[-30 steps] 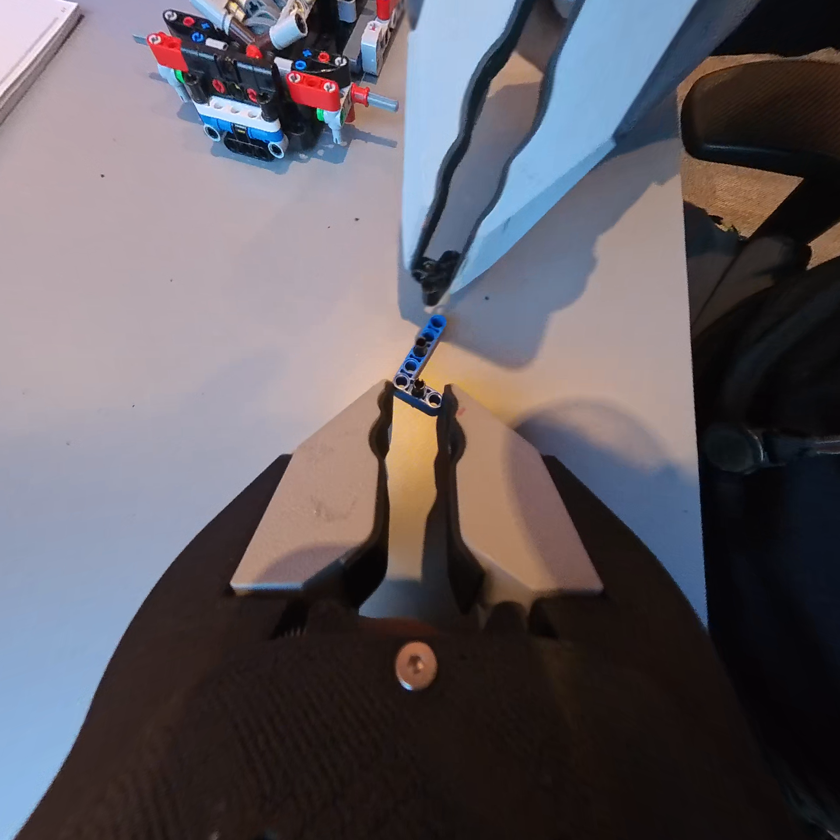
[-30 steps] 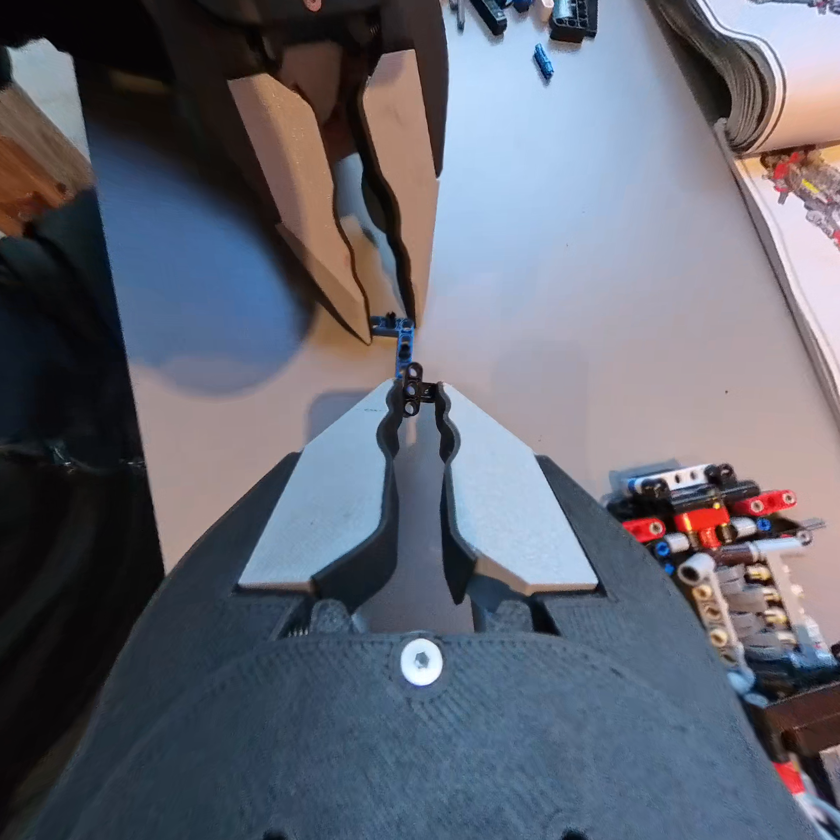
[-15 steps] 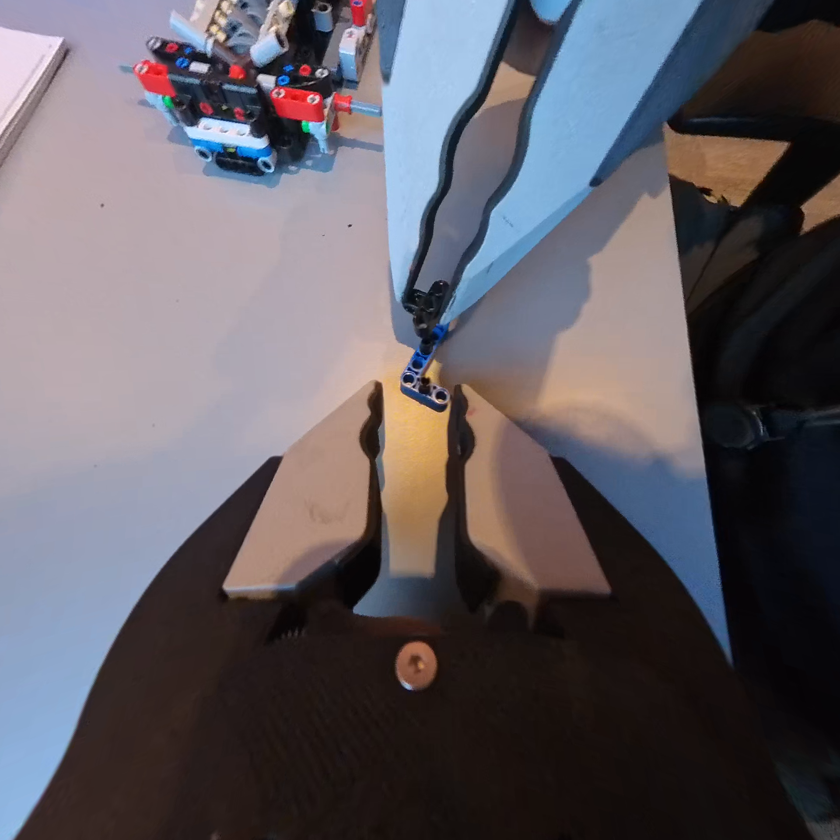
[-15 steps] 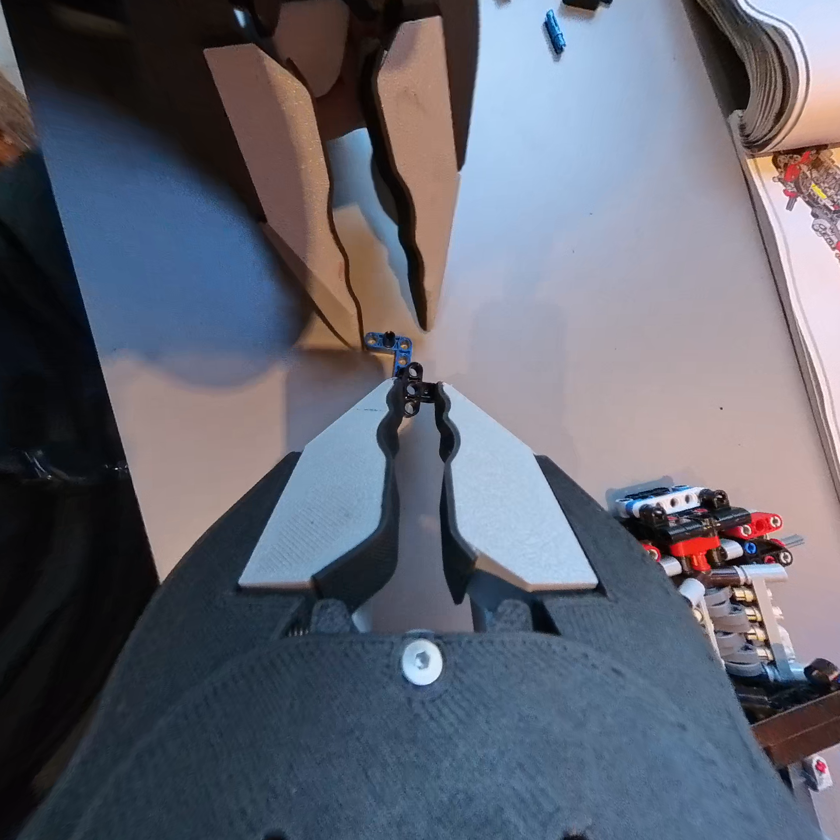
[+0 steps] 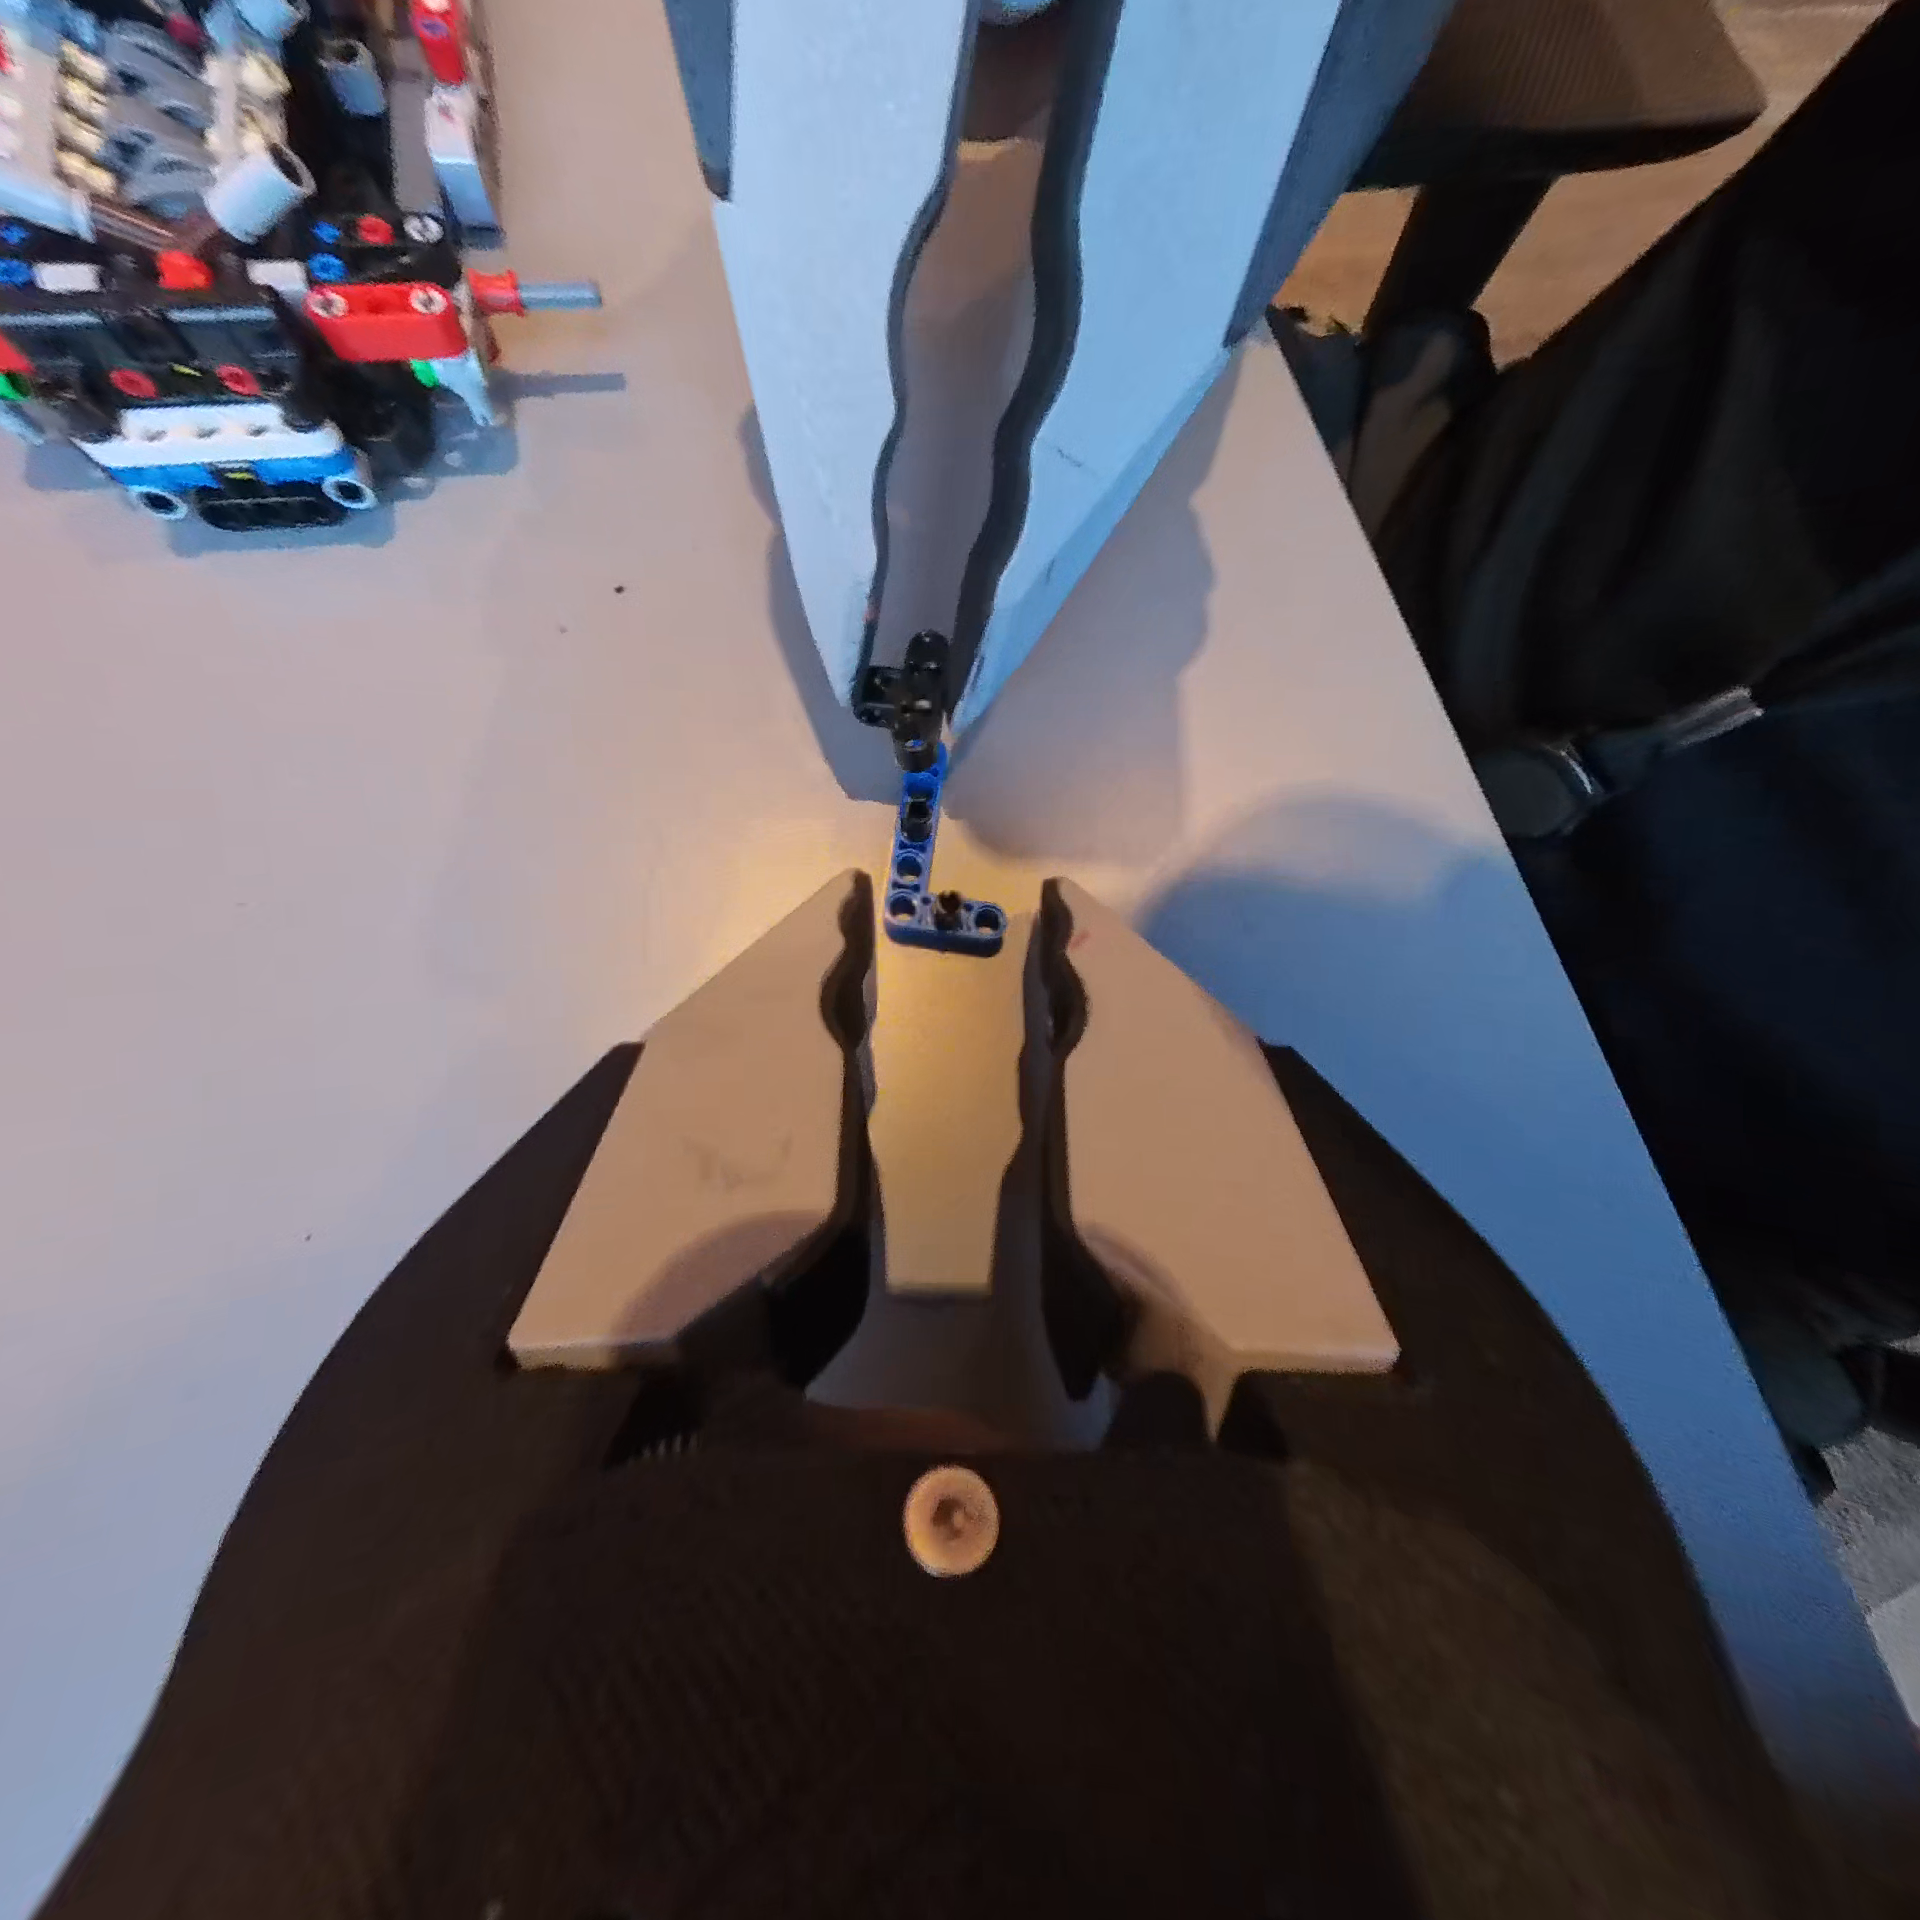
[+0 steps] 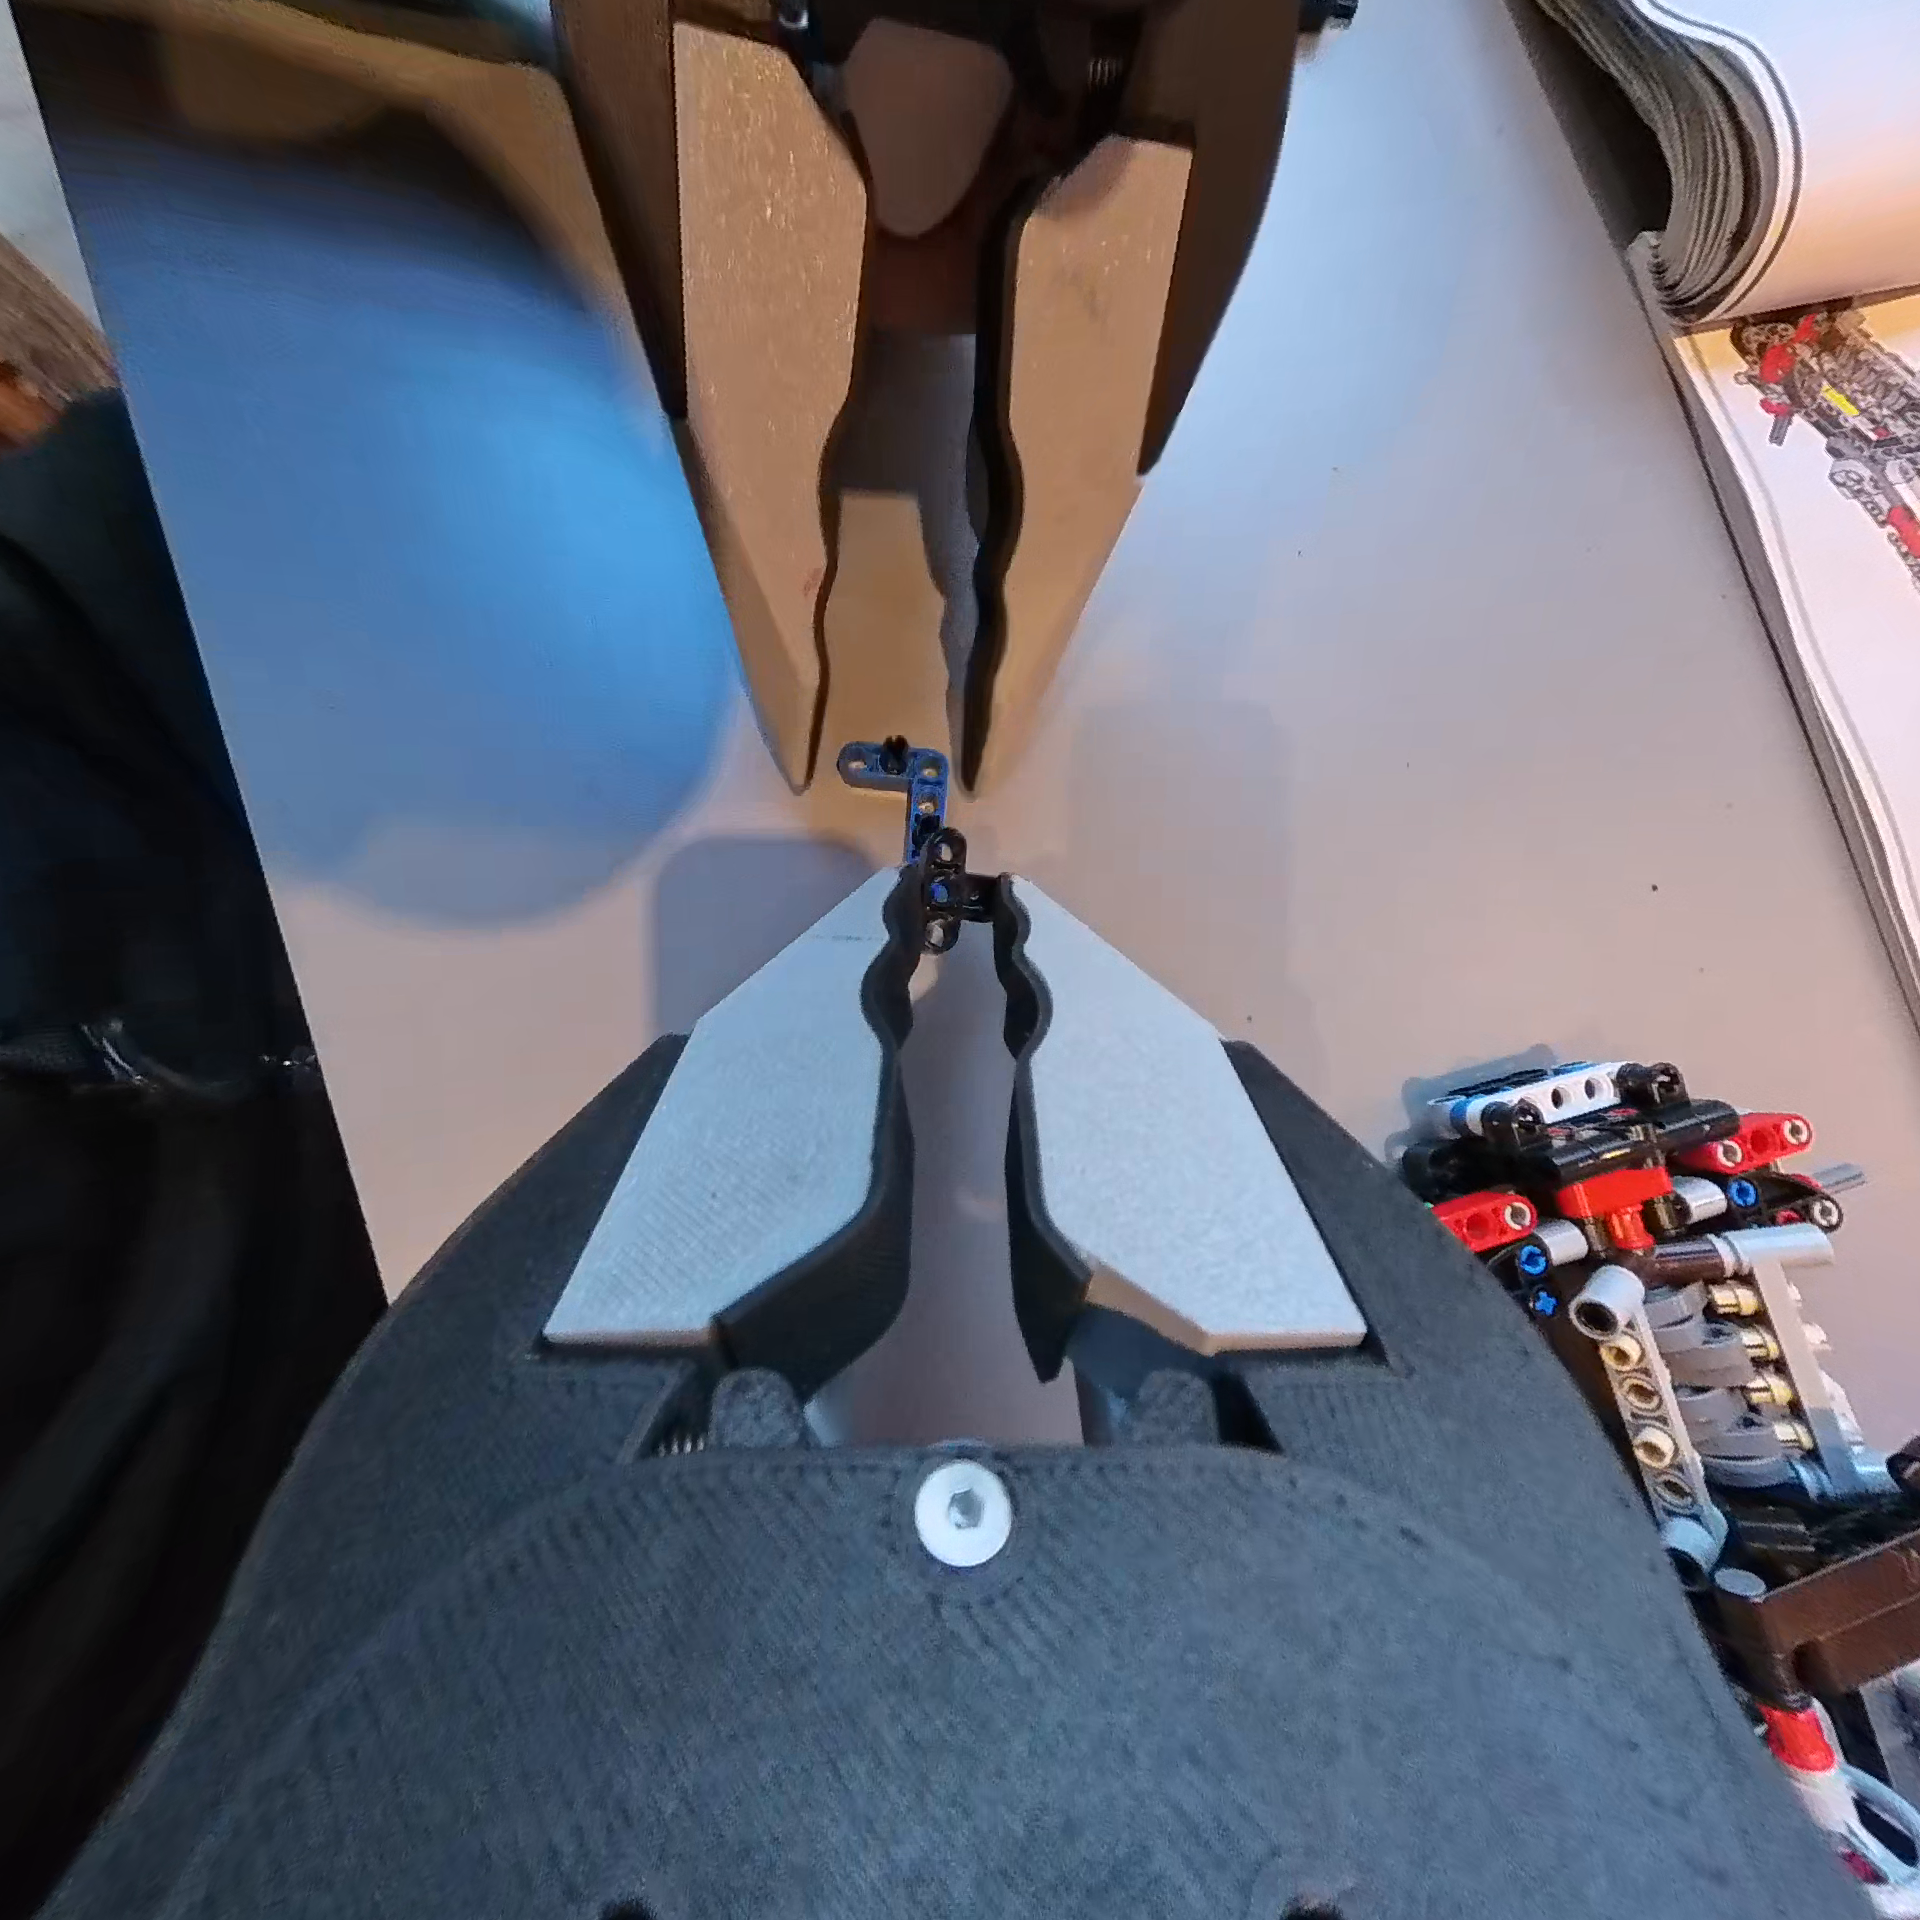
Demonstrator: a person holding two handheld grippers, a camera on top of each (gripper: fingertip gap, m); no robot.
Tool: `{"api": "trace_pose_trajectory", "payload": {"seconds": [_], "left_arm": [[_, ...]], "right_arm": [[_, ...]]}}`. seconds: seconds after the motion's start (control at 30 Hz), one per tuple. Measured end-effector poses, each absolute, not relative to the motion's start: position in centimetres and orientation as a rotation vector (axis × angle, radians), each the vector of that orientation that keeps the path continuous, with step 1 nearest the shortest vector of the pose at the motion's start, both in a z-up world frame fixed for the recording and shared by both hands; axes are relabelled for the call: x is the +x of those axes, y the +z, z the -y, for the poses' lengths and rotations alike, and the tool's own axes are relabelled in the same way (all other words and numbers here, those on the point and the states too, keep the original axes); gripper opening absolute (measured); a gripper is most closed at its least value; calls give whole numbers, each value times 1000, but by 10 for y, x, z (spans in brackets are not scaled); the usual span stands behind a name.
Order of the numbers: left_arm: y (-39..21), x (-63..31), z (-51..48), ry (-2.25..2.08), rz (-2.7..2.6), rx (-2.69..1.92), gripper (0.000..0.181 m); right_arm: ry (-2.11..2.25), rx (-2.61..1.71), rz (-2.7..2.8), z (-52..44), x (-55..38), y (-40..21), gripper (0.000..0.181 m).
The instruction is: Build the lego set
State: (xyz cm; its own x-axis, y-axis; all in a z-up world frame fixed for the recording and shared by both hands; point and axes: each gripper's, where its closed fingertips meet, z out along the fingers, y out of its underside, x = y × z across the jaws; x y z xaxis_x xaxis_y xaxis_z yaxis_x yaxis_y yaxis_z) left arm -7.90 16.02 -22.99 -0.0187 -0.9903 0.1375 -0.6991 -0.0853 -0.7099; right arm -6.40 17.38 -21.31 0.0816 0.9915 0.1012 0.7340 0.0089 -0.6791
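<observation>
In the left wrist view, the left gripper [image 5: 948, 902] stands spread, its fingers clear of the blue L-shaped piece [image 5: 918, 878] just ahead, over the table [image 5: 416, 831]. In the right wrist view, the right gripper [image 6: 951, 902] pinches a black connector [image 6: 940, 894] joined to the blue piece; the half-built model [image 6: 1642, 1247] sits at the right.

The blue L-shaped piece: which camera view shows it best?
The left wrist view. There the blue L-shaped piece faces the camera, its holes plain, in front of the open left gripper. In the right wrist view it is smaller, dim, and partly hidden by the black piece held in the right gripper.
</observation>
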Motion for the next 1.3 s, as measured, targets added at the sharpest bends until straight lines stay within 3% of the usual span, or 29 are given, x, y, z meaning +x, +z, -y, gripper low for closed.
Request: {"api": "trace_pose_trajectory", "payload": {"seconds": [0.13,0.47,0.87,1.0,1.3], "left_arm": [[-233,-73,-165,-847,-1687,-1870,12],[-233,-65,-168,-655,-1242,-2090,12],[-234,-65,-168,-592,-1222,-2086,11],[-234,-65,-168,-585,-1219,-2085,11],[-234,-65,-168,-595,-1222,-2086,11]], "right_arm": [[556,-1778,1720,-173,-62,-216,10],[488,-1767,1729,-188,-45,-222,10],[503,-1729,1728,-186,-39,-214,19],[540,-1727,1722,-177,-51,-213,11],[461,-1761,1762,-185,-36,-229,16]]}}
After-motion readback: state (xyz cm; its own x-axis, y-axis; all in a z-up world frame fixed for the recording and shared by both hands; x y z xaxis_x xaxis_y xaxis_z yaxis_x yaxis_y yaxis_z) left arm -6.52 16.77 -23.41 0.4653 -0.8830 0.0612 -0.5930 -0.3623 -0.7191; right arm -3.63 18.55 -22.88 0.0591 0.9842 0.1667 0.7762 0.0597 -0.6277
